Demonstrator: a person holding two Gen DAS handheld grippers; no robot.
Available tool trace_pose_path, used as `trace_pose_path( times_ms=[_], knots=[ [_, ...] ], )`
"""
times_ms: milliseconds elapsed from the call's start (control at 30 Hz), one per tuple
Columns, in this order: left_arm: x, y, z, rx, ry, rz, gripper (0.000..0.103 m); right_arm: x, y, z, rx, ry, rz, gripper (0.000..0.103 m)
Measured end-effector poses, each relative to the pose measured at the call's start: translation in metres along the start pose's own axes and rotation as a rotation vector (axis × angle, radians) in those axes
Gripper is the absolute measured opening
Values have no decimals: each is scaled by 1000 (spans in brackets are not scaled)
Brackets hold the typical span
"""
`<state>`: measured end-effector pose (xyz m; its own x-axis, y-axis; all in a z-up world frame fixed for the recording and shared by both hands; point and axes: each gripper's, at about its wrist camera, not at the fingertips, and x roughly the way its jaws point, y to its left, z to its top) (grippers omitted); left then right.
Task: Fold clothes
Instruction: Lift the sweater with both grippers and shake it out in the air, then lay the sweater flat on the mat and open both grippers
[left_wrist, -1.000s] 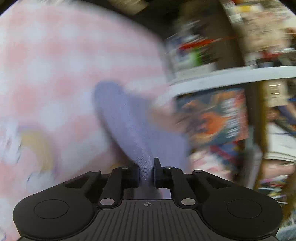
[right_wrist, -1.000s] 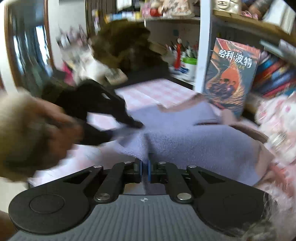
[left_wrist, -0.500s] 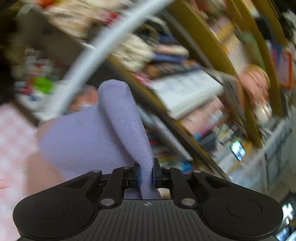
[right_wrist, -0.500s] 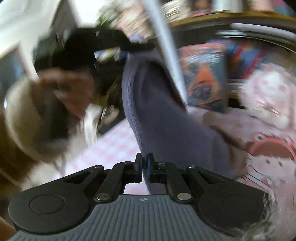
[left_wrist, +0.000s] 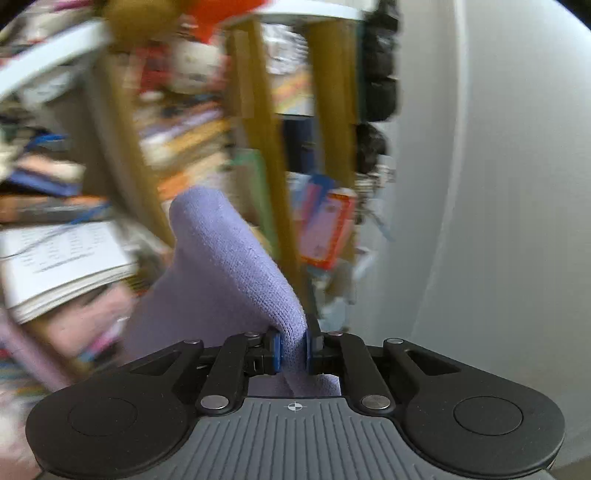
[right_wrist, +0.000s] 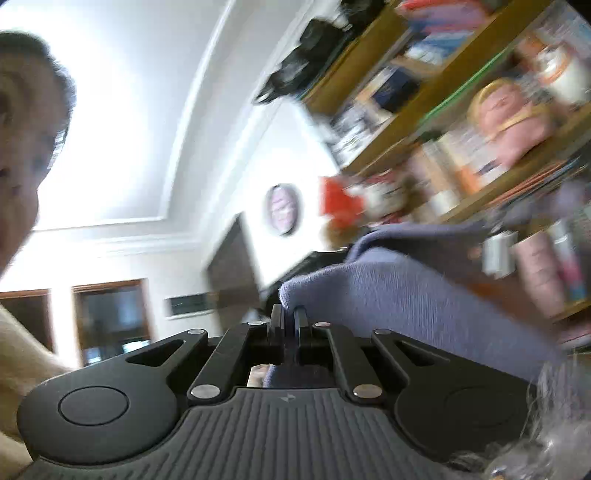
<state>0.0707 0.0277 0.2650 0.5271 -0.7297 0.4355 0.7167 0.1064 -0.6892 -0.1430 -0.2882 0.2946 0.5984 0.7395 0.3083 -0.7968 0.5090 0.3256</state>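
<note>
A lavender knit garment (left_wrist: 229, 280) is pinched between the jaws of my left gripper (left_wrist: 292, 345) and rises up and to the left of it. The same garment (right_wrist: 406, 291) is also pinched in my right gripper (right_wrist: 289, 325) and stretches away to the right. Both grippers are lifted high and tilted upward, so the table is out of sight. Both views are blurred by motion.
Wooden bookshelves (left_wrist: 266, 122) packed with books and toys fill the left wrist view, with a white wall (left_wrist: 498, 184) on the right. The right wrist view shows the ceiling (right_wrist: 147, 110), shelves (right_wrist: 461, 110), a dark door (right_wrist: 232, 273) and the person's head (right_wrist: 26, 129) at far left.
Both grippers have swung upward with the garment held in them. The pink checked table has dropped out of both views; shelves, wall and ceiling now fill them.
</note>
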Motion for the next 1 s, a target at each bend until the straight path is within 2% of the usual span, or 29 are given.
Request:
trace_pose_path(
  times_ms=[100,133,233,300,367,433,533,600,667,700,733,767,900,1000],
  knots=[
    [-47,56,-24,-27,87,242,11,25,-14,-35,94,157,9,5],
    [-64,82,-37,-26,142,359,11,34,-24,-54,148,233,-6,5],
    [-116,153,-82,-64,315,717,11,57,-66,-137,377,517,-94,5],
    [-136,181,-104,-64,409,889,11,67,-86,-198,477,691,-165,5],
    [-144,195,-114,-13,492,1014,11,79,-94,-248,493,851,-207,5],
    [-149,193,-105,24,497,1064,12,90,-96,-283,509,961,-228,5],
    [-152,185,-82,36,486,1102,22,106,-99,-301,536,998,-226,5],
    [-157,173,-69,106,466,1144,42,114,-99,-302,540,1008,-219,6],
    [-168,162,-61,170,434,1194,54,114,-96,-301,510,1034,-221,10],
    [-174,157,-59,184,420,1214,54,113,-94,-300,496,1044,-225,15],
    [-180,154,-58,195,405,1233,54,109,-93,-297,481,1050,-234,33],
    [-186,148,-59,197,393,1243,54,106,-93,-293,465,1052,-245,43],
    [-204,116,-86,166,403,1221,57,78,-101,-264,419,1019,-294,51],
    [-207,101,-119,144,436,1216,64,46,-119,-247,379,986,-394,56]
  ],
)
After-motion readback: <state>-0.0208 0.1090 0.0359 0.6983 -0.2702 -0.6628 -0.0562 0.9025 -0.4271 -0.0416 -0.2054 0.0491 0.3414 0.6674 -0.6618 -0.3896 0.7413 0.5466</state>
